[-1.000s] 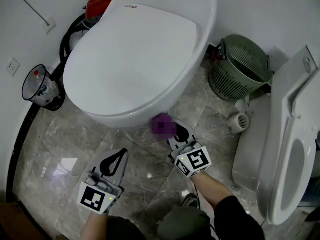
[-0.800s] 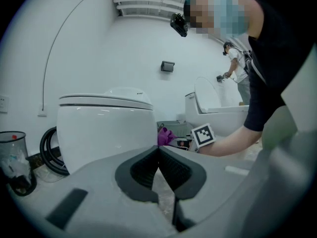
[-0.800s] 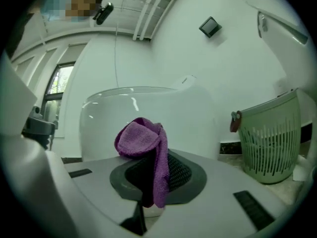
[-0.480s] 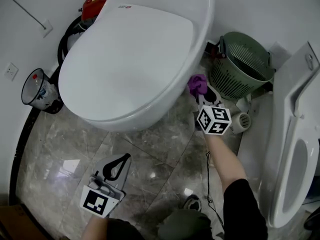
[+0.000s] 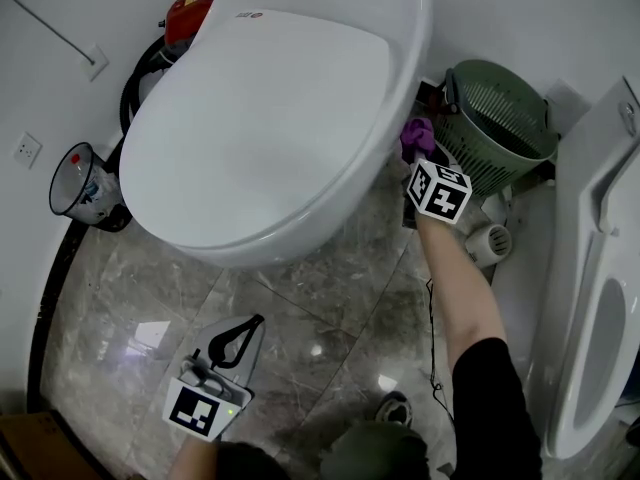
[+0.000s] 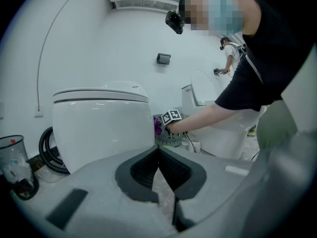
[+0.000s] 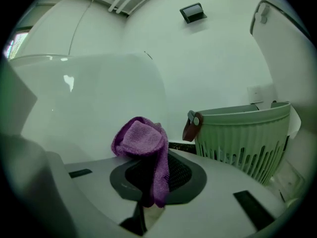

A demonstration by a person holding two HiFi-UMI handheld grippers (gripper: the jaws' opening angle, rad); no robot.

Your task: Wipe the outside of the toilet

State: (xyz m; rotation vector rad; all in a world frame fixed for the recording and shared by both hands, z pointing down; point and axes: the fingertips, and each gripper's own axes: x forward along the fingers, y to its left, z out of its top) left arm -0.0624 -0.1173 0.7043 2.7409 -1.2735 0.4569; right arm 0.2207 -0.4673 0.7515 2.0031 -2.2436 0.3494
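The white toilet [image 5: 270, 118] stands with its lid down, filling the upper middle of the head view. My right gripper [image 5: 420, 158] is shut on a purple cloth [image 5: 417, 138], held against the bowl's right flank, close to the green basket. In the right gripper view the cloth [image 7: 143, 143] bunches over the jaws [image 7: 148, 182], with the toilet's side [image 7: 84, 108] just to its left. My left gripper [image 5: 235, 340] hangs low over the floor in front of the bowl, shut with nothing in it. Its own view looks at the toilet [image 6: 101, 123] past its jaws [image 6: 159, 155].
A green slatted basket [image 5: 495, 123] stands right beside the cloth, a second toilet [image 5: 590, 298] with its seat raised at far right. A small bin [image 5: 80, 183], a black hose [image 5: 135, 78] and a red object [image 5: 195, 8] lie left of the bowl. A cable [image 5: 432, 338] trails on the marble floor.
My right gripper has carried the purple cloth from under the bowl's front along its right side, toward the back beside the basket. The left gripper has hardly moved.
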